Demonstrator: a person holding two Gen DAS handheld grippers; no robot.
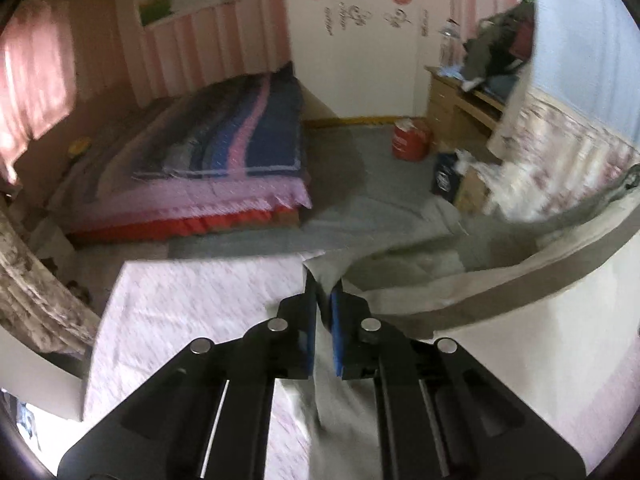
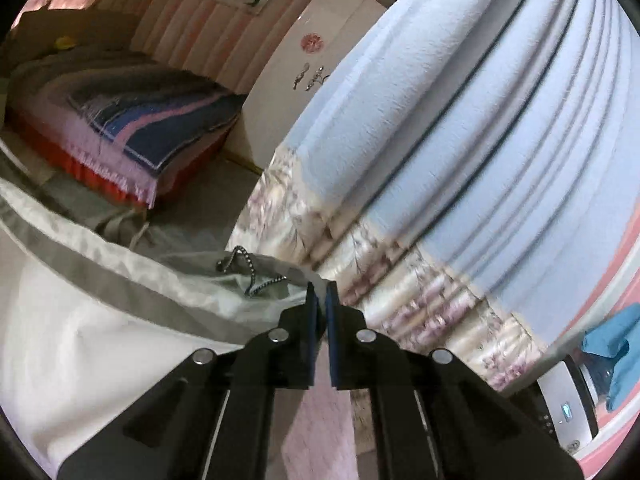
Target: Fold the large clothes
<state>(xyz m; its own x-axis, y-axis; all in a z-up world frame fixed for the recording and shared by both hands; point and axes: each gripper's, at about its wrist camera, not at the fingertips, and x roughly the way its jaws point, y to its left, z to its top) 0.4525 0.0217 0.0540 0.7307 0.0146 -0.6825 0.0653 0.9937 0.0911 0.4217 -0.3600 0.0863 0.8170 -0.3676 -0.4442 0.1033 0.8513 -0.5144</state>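
Both hand-held grippers (image 1: 323,290) (image 2: 319,294) pinch soft, wrinkled grey-white garment (image 1: 420,280).

Home bedroom: bed (image 1: 224,160) w/ quilt, curtains (image 2: 480,120), desk (image 1: 460,108).

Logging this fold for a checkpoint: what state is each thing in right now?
Left gripper: shut on garment.
Right gripper: shut on garment.
Garment: lifted, stretched between both grippers, not folded flat.
Drawstring: loose, lying on the garment.
Curtain: drawn, hanging in pleats.
Bed: made, blanket spread.
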